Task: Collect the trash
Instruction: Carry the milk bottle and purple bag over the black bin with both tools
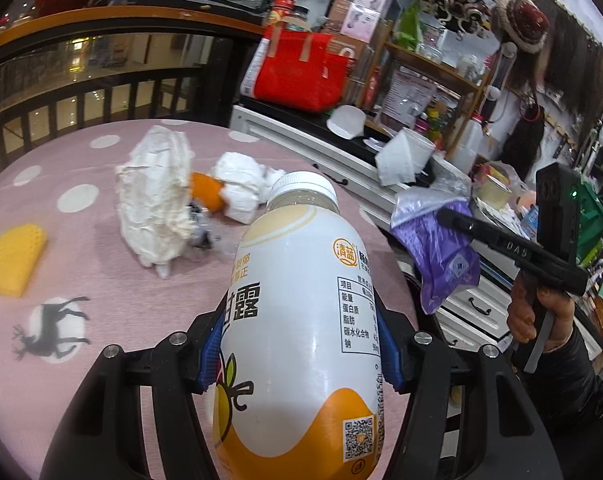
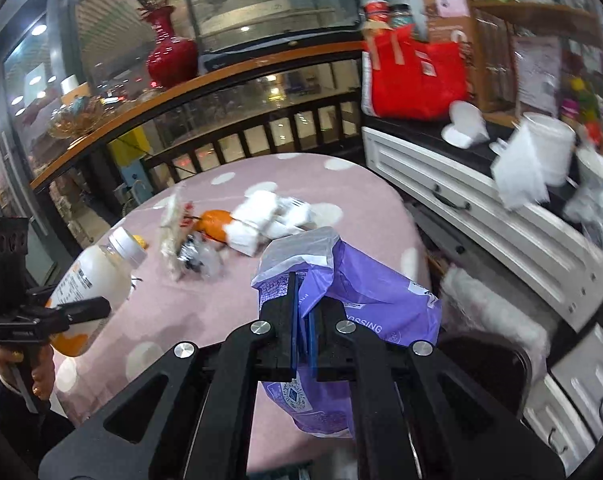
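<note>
The left gripper [image 1: 301, 344] clamps a white-and-orange drink bottle [image 1: 301, 320] between its blue pads, gripping the labelled body, with the white cap pointing away from the camera and the bottle lifted above the pink polka-dot tablecloth [image 1: 81, 200]. The right gripper [image 2: 301, 320] is pinched tight on a purple plastic pouch [image 2: 361, 292], whose torn silver-lined top stands above the jaws while the rest hangs below them, beside the table's right edge.

On the cloth lie a crumpled white paper wrapper [image 1: 157, 200], wadded white tissues [image 1: 241, 184] and an orange piece [image 1: 207, 196] wedged between them, perhaps fruit peel; motion blur makes it hard to say. A small crinkled foil scrap [image 1: 201, 232] sits just beside the wrapper. A yellow sponge [image 1: 15, 258] rests near the left edge, well apart from the heap.

Beyond the table stands a white drawer cabinet [image 2: 461, 200] carrying a red tote bag [image 1: 301, 72]. A person's hand [image 1: 537, 316] holds the right gripper's handle.
</note>
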`<state>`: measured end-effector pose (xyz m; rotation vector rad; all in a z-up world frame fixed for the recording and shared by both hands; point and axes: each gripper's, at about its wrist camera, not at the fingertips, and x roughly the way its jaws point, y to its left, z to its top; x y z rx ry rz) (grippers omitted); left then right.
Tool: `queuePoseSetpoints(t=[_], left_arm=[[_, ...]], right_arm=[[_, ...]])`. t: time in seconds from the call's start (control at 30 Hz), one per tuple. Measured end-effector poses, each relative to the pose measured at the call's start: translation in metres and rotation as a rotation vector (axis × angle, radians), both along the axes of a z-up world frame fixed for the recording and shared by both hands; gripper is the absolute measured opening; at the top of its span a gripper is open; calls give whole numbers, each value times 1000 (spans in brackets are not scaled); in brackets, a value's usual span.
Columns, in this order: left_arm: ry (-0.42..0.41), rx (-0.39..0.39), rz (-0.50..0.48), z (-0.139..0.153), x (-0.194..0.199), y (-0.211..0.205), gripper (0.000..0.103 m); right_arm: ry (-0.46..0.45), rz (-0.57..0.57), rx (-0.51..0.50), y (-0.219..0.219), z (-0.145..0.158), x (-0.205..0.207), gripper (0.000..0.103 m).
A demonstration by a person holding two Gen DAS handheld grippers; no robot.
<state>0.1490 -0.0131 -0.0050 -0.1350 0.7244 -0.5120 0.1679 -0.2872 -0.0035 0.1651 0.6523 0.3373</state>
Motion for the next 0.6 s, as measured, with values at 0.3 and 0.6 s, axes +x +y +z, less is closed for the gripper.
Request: queuePoseSetpoints(t=[0.3,0.6], left_arm=[[2,-9,-110,0,1,-57,60],[21,-19,-192,-5,2,-108,60]], right_arm=[[124,-203,30,-81,-52,-21,4],[372,-324,24,-121,-145,-1,4]])
